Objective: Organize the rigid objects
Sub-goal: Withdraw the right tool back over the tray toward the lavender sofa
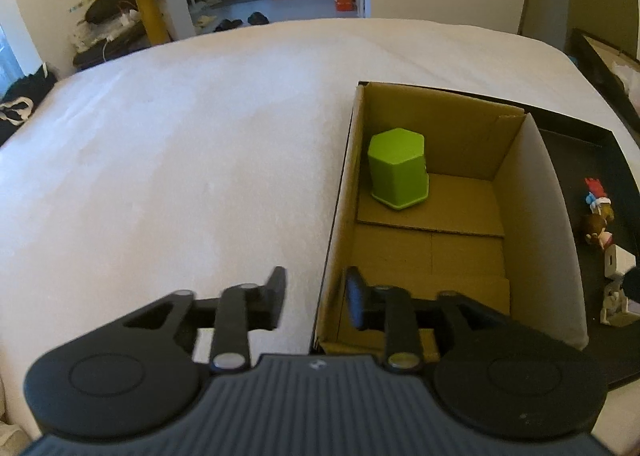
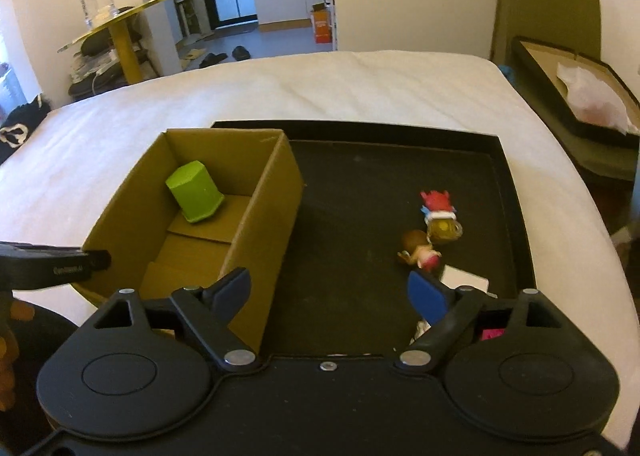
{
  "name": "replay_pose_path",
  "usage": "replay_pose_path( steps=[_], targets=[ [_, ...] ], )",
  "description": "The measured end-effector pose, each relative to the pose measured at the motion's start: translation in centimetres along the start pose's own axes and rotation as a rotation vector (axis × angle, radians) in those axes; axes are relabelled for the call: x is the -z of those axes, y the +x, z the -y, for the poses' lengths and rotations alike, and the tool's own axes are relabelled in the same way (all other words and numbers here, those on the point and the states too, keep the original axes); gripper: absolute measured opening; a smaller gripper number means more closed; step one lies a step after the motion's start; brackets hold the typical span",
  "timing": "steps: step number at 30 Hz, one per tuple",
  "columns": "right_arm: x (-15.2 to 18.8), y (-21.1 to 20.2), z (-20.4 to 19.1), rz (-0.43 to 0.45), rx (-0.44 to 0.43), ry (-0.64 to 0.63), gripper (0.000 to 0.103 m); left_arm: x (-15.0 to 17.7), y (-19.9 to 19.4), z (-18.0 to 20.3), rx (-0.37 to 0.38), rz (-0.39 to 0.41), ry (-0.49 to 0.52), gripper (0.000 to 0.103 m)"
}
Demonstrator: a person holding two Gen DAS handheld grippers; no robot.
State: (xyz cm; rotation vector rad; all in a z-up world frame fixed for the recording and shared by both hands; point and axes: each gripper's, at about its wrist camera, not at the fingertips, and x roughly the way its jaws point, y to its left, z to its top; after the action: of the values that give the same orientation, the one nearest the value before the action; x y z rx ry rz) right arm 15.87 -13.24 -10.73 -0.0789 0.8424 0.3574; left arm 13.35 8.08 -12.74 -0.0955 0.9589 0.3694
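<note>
Left tool (image 1: 314, 298) parted, empty, side lettering blurred, unreadable

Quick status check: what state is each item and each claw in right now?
Green hexagonal plastic block: upright inside box.
Open brown cardboard box: standing in tray.
Shallow black tray: holds loose figurines.
Small toy figurines: lying down.
Left claw: open, empty.
Right claw: open, empty.

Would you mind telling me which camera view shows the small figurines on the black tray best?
The right wrist view: the figurines lie in plain sight on the black tray, shapes and colours clear. The left wrist view catches the figurines only at its right edge, small and distorted.
</note>
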Motion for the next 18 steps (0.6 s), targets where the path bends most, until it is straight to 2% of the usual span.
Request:
replay_pose_path(
  steps=[2, 4, 14, 18],
  targets=[
    [0.5, 0.0, 0.5, 0.001, 0.004, 0.016, 0.090, 0.0, -0.2, 0.1, -0.008, 0.008, 0.004, 0.046],
    [0.8, 0.0, 1.1, -0.004, 0.008, 0.030, 0.090, 0.0, -0.4, 0.2, -0.020, 0.017, 0.011, 0.050],
    [3.1, 0.7, 4.6, -0.004, 0.077, 0.114, 0.092, -0.1, -0.7, 0.6, -0.051, 0.036, 0.023, 0.070],
    [3.6, 1.3, 6.4, -0.008, 0.096, 0.165, 0.090, -0.1, -0.7, 1.0, -0.075, 0.039, 0.038, 0.073]
  ],
)
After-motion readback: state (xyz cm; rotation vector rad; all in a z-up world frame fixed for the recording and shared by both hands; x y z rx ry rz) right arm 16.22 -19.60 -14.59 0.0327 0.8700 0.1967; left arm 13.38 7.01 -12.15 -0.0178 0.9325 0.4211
